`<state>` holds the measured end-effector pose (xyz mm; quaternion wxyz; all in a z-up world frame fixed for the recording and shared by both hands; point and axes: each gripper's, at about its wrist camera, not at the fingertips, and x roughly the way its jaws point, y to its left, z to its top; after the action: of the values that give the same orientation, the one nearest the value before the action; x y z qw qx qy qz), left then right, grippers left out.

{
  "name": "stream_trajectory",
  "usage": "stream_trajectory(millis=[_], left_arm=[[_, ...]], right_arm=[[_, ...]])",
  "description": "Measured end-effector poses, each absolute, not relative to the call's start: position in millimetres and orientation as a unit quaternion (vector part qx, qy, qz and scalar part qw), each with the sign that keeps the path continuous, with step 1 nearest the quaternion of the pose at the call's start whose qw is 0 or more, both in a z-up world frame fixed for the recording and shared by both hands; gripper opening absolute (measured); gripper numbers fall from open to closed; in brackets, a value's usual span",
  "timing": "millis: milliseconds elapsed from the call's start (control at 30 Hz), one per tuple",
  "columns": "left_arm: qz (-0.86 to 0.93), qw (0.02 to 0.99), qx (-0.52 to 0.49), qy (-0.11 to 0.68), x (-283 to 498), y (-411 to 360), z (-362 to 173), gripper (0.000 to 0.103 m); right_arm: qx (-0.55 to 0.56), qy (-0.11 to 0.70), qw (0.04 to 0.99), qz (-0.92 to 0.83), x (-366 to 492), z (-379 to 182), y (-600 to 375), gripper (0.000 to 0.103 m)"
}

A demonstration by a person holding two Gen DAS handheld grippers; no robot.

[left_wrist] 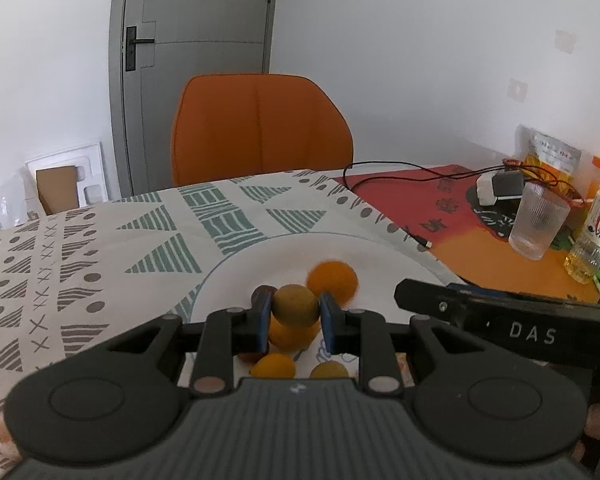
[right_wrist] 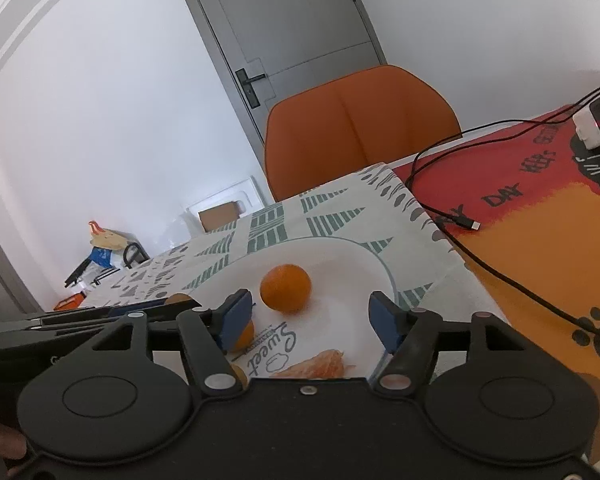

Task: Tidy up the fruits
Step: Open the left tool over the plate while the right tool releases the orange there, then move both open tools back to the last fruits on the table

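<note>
Olive-yellow round fruit (left_wrist: 295,305) sits clamped between the left gripper (left_wrist: 295,314) jaws above the white plate (left_wrist: 384,256). Right gripper (right_wrist: 314,320) jaws gape wide near a mandarin (right_wrist: 285,288)

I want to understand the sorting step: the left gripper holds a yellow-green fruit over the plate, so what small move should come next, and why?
Probably lower the left gripper a little and open it, so the yellow-green fruit settles on the white plate. The blue pads grip the fruit above the other fruits, and the orange already lies there. The right gripper is open and holds nothing.
</note>
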<state>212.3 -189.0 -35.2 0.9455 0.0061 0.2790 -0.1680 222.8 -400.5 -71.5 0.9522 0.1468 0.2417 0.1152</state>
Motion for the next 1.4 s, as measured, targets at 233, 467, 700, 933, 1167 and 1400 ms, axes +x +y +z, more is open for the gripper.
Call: stream_trajectory(millis=[233, 467, 700, 933, 1167, 1400], left_arm=[[-0.138, 0.953, -0.011, 0.27, 210, -168, -27, 0.031], [-0.097, 0.958, -0.021, 0.268, 201, -136, -25, 0.053], [-0.069, 0.96, -0.029, 0.27, 192, -109, -26, 0.071], [-0.051, 0.962, -0.044, 0.263, 184, -87, -25, 0.082], [-0.04, 0.961, -0.054, 0.267, 177, -69, -29, 0.084], [-0.024, 0.96, -0.065, 0.27, 165, -47, -34, 0.085]], right_arm=[[0.126, 0.25, 0.952, 0.123, 225, -75, -392, 0.069], [0.107, 0.258, 0.952, 0.126, 226, -78, -380, 0.069], [0.094, 0.258, 0.953, 0.13, 222, -74, -366, 0.072], [0.081, 0.254, 0.954, 0.133, 217, -66, -349, 0.077], [0.068, 0.251, 0.955, 0.141, 212, -60, -329, 0.085], [0.057, 0.248, 0.954, 0.156, 207, -58, -307, 0.092]])
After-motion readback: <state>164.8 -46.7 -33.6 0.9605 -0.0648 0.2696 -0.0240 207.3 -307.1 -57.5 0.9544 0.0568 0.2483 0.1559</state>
